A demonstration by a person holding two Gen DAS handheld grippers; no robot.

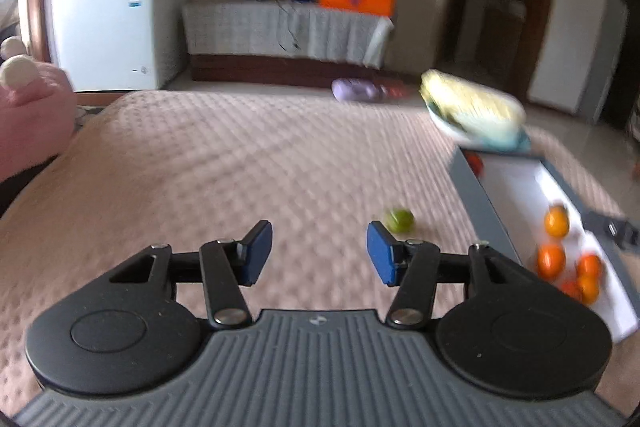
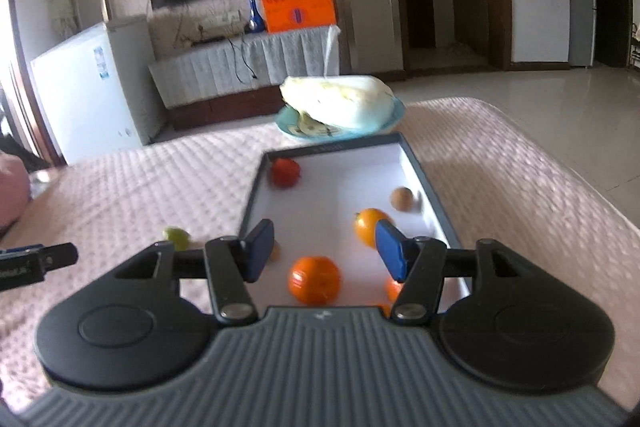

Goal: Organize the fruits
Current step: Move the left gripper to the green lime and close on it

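Looking through both wrist cameras, I see that most of the fruit already lies in the shallow grey tray (image 2: 424, 167) with the white floor: several oranges (image 2: 315, 279) near my end, a red fruit (image 2: 285, 172) in the far left corner, and a small brown fruit (image 2: 401, 199) by the right wall. One small green fruit (image 1: 398, 219) still lies on the pink bedspread (image 1: 200, 163), just outside the left wall of the tray.

The right gripper (image 2: 325, 253) hangs over the near end of the tray with its jaws spread and nothing between them; the nearest orange lies on the tray floor under the gap, not pinched. The left gripper (image 1: 320, 253) is also spread and empty, and the green fruit sits slightly ahead of its right pad.

I judge that the step in hand is collecting this green fruit with the left gripper. To do it well, I would move a little to the right so the fruit is centred between the pads, come down low, and close gently, because a round fruit rolls easily on soft cloth.

The bedspread to the left is open and gives good room. The tray wall rises close on the right, so I must lift over it. Beyond the far wall stands a blue plate (image 2: 288, 125) with a cabbage (image 2: 340, 99), which I should avoid.
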